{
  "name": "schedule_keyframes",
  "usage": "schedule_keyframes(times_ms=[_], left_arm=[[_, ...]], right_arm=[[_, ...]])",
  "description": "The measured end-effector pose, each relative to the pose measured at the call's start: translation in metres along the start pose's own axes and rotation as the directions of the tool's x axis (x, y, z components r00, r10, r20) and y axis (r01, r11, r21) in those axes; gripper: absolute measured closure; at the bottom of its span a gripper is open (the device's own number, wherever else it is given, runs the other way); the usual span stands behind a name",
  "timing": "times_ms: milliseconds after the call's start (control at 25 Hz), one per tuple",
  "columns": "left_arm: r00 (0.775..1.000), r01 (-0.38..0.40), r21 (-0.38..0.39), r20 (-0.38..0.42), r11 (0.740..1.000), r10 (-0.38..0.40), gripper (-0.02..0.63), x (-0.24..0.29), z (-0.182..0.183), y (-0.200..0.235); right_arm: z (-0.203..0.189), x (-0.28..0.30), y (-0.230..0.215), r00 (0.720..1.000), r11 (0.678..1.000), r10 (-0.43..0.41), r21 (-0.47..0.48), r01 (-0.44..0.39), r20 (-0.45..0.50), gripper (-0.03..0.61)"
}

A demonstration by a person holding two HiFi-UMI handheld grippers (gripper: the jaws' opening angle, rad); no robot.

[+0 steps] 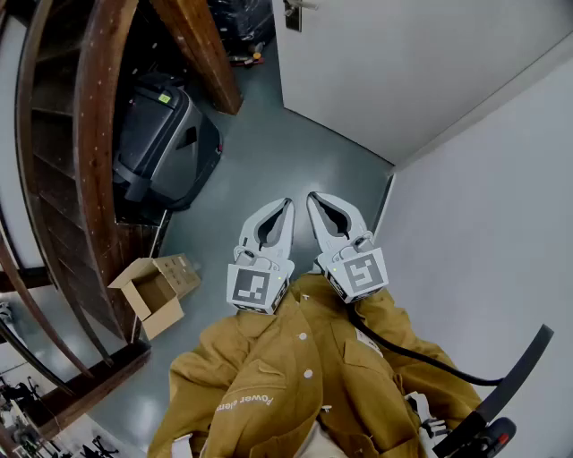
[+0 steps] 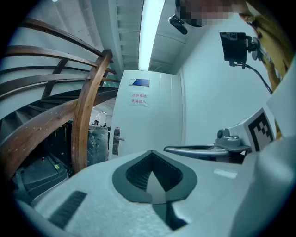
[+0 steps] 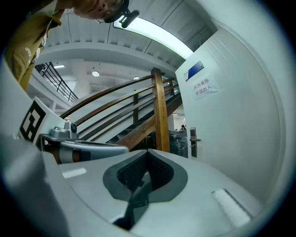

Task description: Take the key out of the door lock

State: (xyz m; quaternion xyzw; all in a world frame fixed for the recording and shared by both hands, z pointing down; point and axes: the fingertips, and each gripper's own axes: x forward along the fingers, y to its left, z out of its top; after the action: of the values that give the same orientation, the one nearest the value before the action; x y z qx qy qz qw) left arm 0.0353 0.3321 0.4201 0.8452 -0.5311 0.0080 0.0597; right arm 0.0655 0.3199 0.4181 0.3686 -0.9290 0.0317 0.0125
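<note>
The white door [image 1: 403, 63] stands well ahead of us, across open floor, far beyond reach of either tool. The left gripper [image 1: 287, 205] and right gripper [image 1: 312, 198] sit side by side close to our chest, tips leaning toward each other, both aimed roughly at the door. Both sets of jaws are pressed together with nothing between the pads. The lock plate [image 1: 293, 13] with its lever lies almost straight ahead between the two, so we judge neither hand clearly nearer. From the left gripper view it sits left of the jaws' line, from the right gripper view right of it. The key itself is too small for us to make out. We judge it juts out from the door face, so jaws must part first.
</note>
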Motion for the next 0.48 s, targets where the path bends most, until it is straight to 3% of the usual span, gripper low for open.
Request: schedule_keyframes(times_ms=[320,480], left_arm=[[1.0,0.001,-0.013,-0.017,1.0,-0.002,0.617,-0.003,-0.001,-0.002],[1.0,0.002,-0.018,-0.022,1.0,-0.002,0.617,-0.004,-0.006,-0.001]], right_arm=[[-0.007,-0.004,0.007,0.999,1.0,0.017,-0.004,-0.017,-0.044,0.575],[-0.01,-0.003,0.01,0.998,0.998,0.044,0.049,-0.043,-0.036,0.575]])
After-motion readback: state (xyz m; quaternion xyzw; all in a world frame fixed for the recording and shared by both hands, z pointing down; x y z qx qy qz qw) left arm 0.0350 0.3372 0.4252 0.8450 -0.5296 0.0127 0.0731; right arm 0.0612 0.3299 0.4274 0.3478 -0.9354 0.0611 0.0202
